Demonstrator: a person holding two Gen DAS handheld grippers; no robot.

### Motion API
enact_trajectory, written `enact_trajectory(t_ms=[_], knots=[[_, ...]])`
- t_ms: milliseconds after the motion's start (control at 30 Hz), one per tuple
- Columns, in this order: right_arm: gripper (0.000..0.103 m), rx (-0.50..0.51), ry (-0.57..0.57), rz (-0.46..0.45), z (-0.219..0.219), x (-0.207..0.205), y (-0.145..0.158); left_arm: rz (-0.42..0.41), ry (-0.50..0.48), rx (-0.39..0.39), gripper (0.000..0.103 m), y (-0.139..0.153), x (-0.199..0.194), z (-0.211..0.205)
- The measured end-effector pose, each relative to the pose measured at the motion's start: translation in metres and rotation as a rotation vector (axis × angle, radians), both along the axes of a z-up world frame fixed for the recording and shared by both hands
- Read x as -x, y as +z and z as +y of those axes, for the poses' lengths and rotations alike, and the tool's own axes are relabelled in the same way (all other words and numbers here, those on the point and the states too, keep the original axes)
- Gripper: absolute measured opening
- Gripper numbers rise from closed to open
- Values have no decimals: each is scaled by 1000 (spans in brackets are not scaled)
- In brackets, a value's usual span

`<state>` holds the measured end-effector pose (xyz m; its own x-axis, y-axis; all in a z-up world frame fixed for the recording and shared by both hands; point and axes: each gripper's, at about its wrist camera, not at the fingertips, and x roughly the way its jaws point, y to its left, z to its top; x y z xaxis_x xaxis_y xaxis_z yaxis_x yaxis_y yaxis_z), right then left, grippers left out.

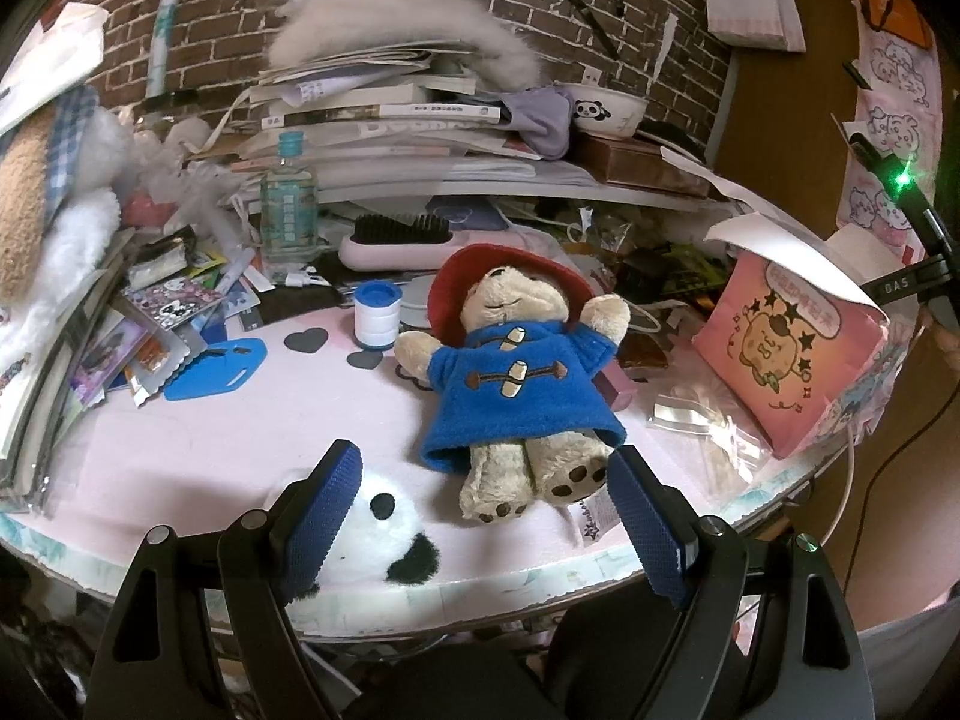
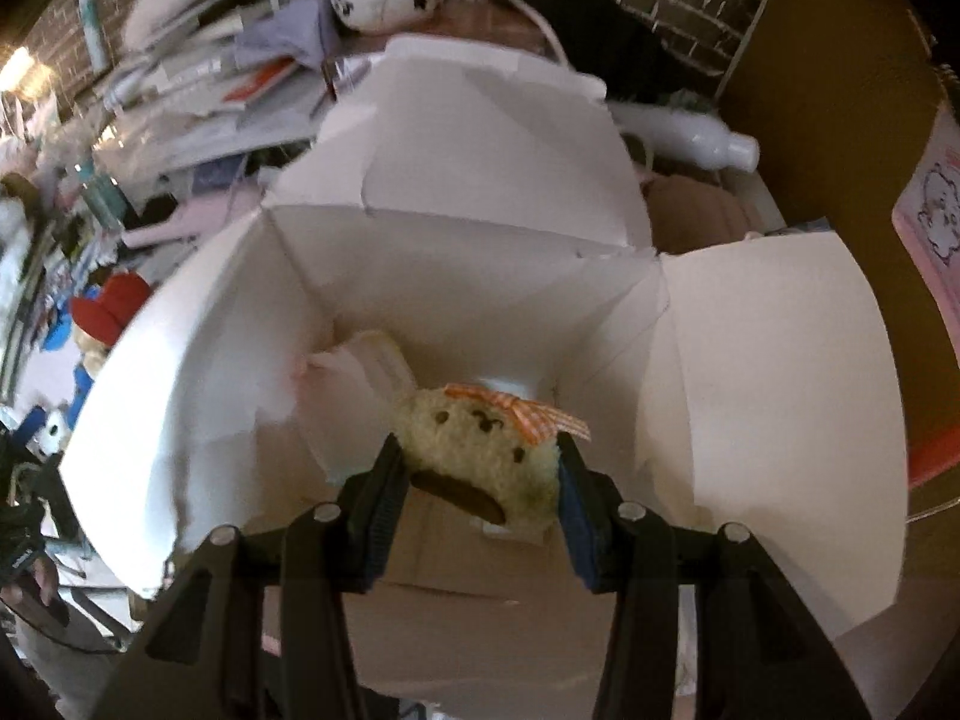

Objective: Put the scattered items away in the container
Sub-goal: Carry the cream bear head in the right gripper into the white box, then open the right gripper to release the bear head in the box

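Right gripper [image 2: 477,474] clamps a yellow plush [image 2: 480,450] over the open box [image 2: 780,360]; left gripper [image 1: 486,498] gapes empty, bear [image 1: 516,372] ahead, panda [image 1: 384,534] beneath, both untidied

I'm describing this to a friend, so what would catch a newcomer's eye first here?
Probably the teddy bear in a blue coat and red hat, lying on its back on the pink table ahead of the open left gripper. Next, the small cream plush toy with an orange bow, between the right gripper jaws above the open white box.
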<state>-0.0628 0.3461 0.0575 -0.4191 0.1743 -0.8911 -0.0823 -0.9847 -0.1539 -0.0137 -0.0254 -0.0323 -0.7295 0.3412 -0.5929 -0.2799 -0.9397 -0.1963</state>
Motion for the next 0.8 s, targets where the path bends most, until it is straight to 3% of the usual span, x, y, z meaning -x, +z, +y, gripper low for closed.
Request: enact_trajectory(t_ms=[400,533,667,800], knots=[[52,-40,13,-12,-4,1,2,1,1,-2,82,2,1,-3],[62,-48,13,9,-4,0,6,3,-2,-3,82,2,1,-2],[83,-59,16,42,-5,-2,12,5,-6,1,82,3,1,-1],[83,-71,31,61,-10,-5,16,8,-6,1,82,3,1,0]])
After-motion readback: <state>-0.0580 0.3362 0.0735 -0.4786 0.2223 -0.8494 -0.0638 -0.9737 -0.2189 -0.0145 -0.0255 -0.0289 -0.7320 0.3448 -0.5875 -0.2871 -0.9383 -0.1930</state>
